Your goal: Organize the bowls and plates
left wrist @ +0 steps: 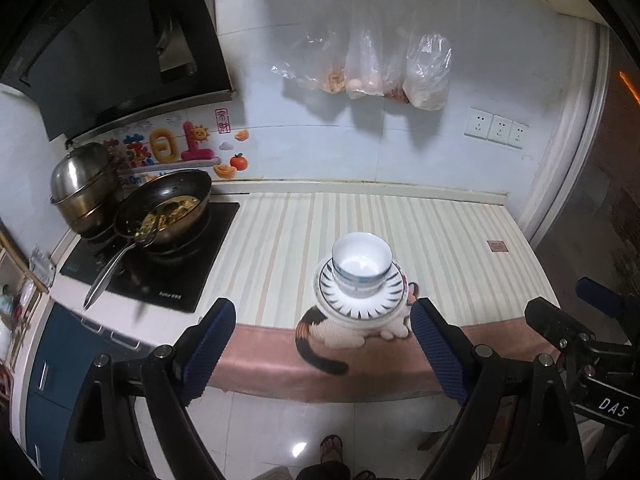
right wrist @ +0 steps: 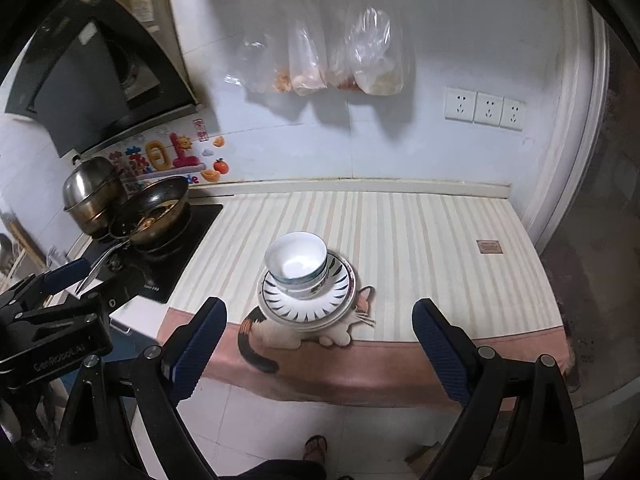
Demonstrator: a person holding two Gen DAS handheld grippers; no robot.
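- Bowls (left wrist: 361, 265) sit nested on the stacked plates (left wrist: 362, 304), at twelve o'clock from both grippers, on the worktop (left wrist: 460, 240).
- Left gripper (left wrist: 323, 350) and right gripper (right wrist: 319, 346): jaws apart, empty.
- Stacking looks finished; nothing appears left.

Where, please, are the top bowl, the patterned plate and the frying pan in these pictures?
top bowl (left wrist: 361, 254), left wrist view, inside.
patterned plate (right wrist: 280, 298), right wrist view, striped rim.
frying pan (left wrist: 168, 204), left wrist view, food inside.

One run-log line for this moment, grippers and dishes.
left gripper: open, empty | right gripper: open, empty | bowls: stacked on plates | stack: on cat mat, near front edge
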